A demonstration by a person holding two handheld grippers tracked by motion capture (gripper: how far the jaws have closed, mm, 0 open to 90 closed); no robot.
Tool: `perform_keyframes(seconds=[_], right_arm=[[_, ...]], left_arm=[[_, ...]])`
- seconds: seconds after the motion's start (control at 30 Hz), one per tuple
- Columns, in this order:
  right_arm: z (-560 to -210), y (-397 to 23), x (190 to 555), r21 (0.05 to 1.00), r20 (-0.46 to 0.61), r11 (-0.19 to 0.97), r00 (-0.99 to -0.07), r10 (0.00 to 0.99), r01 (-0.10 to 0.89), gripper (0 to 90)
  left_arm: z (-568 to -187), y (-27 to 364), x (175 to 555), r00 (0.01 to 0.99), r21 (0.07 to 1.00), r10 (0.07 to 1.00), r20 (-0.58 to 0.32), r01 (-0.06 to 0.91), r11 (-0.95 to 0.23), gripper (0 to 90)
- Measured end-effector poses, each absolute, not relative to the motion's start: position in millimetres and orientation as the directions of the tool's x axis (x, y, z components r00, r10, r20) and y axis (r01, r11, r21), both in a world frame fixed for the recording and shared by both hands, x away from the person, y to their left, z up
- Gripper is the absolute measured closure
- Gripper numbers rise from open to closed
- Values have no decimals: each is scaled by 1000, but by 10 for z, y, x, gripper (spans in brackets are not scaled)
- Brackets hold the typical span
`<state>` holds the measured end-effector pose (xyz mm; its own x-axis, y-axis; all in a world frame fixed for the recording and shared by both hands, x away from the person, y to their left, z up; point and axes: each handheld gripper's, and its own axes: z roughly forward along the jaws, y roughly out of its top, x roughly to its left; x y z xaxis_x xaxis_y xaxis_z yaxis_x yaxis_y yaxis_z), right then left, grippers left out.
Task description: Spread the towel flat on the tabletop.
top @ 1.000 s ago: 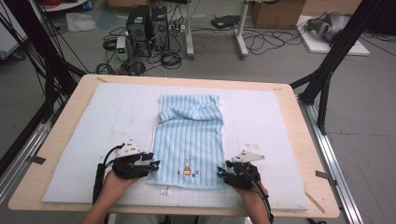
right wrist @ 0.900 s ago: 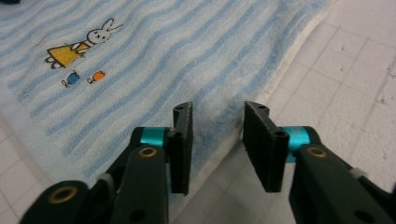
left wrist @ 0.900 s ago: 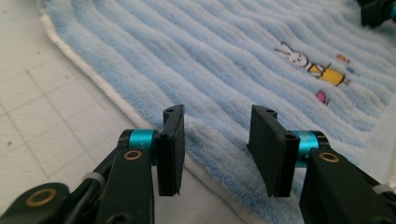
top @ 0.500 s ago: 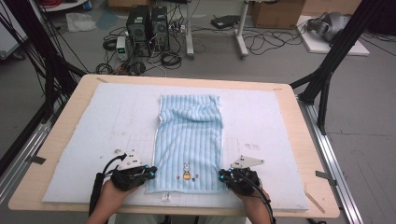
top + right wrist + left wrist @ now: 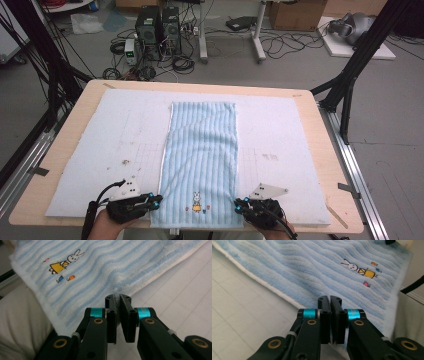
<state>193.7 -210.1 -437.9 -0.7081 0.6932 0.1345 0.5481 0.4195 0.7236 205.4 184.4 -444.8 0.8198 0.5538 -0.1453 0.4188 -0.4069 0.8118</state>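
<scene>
- A light blue striped towel (image 5: 201, 160) lies flat and lengthwise down the middle of the table, its near end at the table's front edge.
- A small embroidered rabbit (image 5: 196, 201) in a yellow dress sits near that front hem, with tiny coloured marks beside it.
- The left gripper (image 5: 152, 201) is at the towel's near left corner; its jaws have just been closing and now pinch the towel's edge, the cloth caught between the pads.
- The right gripper (image 5: 241, 205) is at the near right corner, jaws likewise just drawn in and now clamped on the towel's edge there.
- Under the towel lies a white padded mat (image 5: 100, 145) marked with a faint grid, on a wooden table (image 5: 327, 155).
- Beyond the table, computer towers (image 5: 157, 25) and loose cables sit on the floor.
</scene>
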Motion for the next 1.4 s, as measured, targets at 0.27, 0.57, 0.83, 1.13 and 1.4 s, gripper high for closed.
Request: perform_keyframes(seconds=[0.27, 0.57, 0.83, 1.13, 1.4], right_arm=[[-4358, -2136, 1709, 724, 156, 401, -699, 698, 562, 742], [-4283, -1940, 2052, 778, 136, 345, -677, 724, 525, 621], [-4444, -1425, 2378, 735, 128, 479, -791, 598, 481, 694], [-4434, -1450, 2340, 704, 116, 592, -886, 450, 393, 860], [-4397, -1577, 2416, 750, 202, 502, -871, 448, 431, 626]], left_arm=[[-4435, 1882, 1944, 829, 830, 529, -180, 417, -370, 712], [-4276, 1961, 2346, 736, 882, 652, -182, 415, -222, 492], [-4200, 1962, 2793, 697, 878, 696, -172, 429, -212, 512], [-4198, 2031, 3093, 682, 871, 708, -183, 447, -205, 512], [-4316, 1896, 3288, 702, 853, 695, -159, 452, -262, 531]])
